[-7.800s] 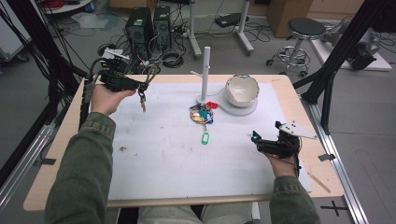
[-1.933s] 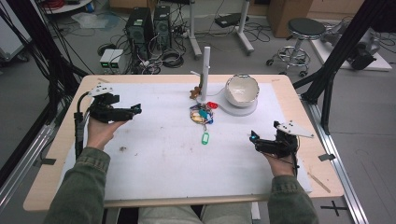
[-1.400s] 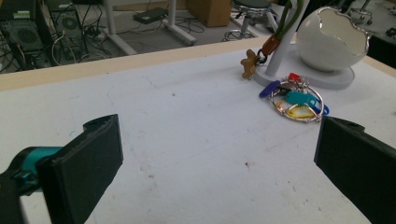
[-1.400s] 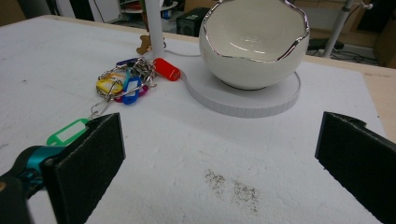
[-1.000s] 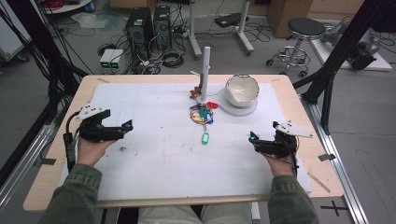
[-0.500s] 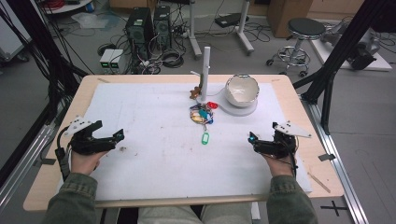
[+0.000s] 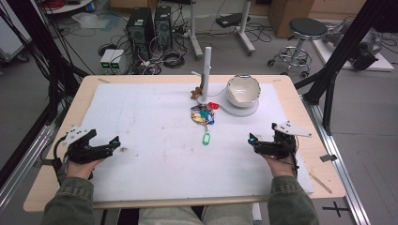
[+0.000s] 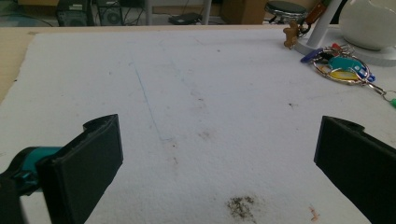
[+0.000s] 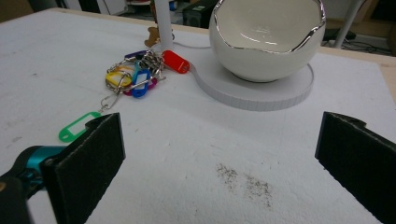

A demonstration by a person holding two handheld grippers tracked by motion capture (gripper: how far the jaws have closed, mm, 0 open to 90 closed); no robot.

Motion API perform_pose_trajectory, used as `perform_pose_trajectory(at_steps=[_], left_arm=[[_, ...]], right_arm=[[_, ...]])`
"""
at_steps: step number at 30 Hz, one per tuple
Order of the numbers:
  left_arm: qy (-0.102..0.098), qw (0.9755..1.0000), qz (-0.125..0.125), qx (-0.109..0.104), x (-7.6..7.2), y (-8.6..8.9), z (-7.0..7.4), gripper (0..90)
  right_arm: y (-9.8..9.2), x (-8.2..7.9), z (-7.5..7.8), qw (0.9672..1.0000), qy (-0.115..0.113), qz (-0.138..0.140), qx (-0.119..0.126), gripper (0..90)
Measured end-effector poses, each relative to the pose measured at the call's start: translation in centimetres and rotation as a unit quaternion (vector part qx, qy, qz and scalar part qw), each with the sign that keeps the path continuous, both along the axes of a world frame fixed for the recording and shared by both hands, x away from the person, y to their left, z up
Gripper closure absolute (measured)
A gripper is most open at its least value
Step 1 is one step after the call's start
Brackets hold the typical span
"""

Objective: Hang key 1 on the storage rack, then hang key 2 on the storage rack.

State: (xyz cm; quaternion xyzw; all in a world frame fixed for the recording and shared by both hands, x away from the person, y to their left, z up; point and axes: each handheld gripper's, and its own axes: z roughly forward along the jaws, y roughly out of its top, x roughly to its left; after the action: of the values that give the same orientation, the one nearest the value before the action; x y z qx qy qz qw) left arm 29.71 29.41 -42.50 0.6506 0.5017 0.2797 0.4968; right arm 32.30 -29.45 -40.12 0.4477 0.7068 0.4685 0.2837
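Key bunch (image 7: 202,115) lies on the white mat (image 7: 141,122) at mid-table, just in front of the white post (image 7: 207,70) and just beside the round base (image 7: 244,110) under the bowl (image 7: 243,90). In my right gripper view it reads as a metal ring and chain carrying flat plastic tags: red (image 9: 176,61), yellow, blue, purple. A single green tag (image 7: 205,138) trails off on its clip toward my side, an open-windowed oblong. A small brown figure (image 7: 195,93) hangs by the post. Bowl is glossy white, egg-like, with a jagged silver-edged rim. Mat is matte, faintly pitted, with dark smudges and a thin blue line. Left gripper (image 7: 114,142) rests low on the mat's left side, jaws spread wide, nothing between them. Right gripper (image 7: 252,140) sits at the mat's right side, jaws likewise wide apart and empty. Both are well apart from the bunch.
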Motion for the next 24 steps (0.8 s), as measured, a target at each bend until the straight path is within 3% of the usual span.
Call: perform_pose_trajectory(at_steps=[8, 14, 24], left_arm=[[0.001, 0.9999, 0.007, -0.01, -0.2, 0.5, -0.1, 1.7], [0.007, 0.9999, 0.005, -0.008, 0.0, 0.5, -0.3, 1.6], [0.012, 0.9999, 0.008, -0.003, 0.1, 0.3, -0.3, 1.6]], right_arm=[[0.5, 0.7, 0.6, 0.9996, 0.014, 0.023, 0.005, 0.6], [1.0, 1.5, 2.2, 0.999, 0.02, 0.039, 0.01, 0.6], [3.6, 4.5, 2.5, 0.995, 0.059, 0.077, -0.025, 0.6]])
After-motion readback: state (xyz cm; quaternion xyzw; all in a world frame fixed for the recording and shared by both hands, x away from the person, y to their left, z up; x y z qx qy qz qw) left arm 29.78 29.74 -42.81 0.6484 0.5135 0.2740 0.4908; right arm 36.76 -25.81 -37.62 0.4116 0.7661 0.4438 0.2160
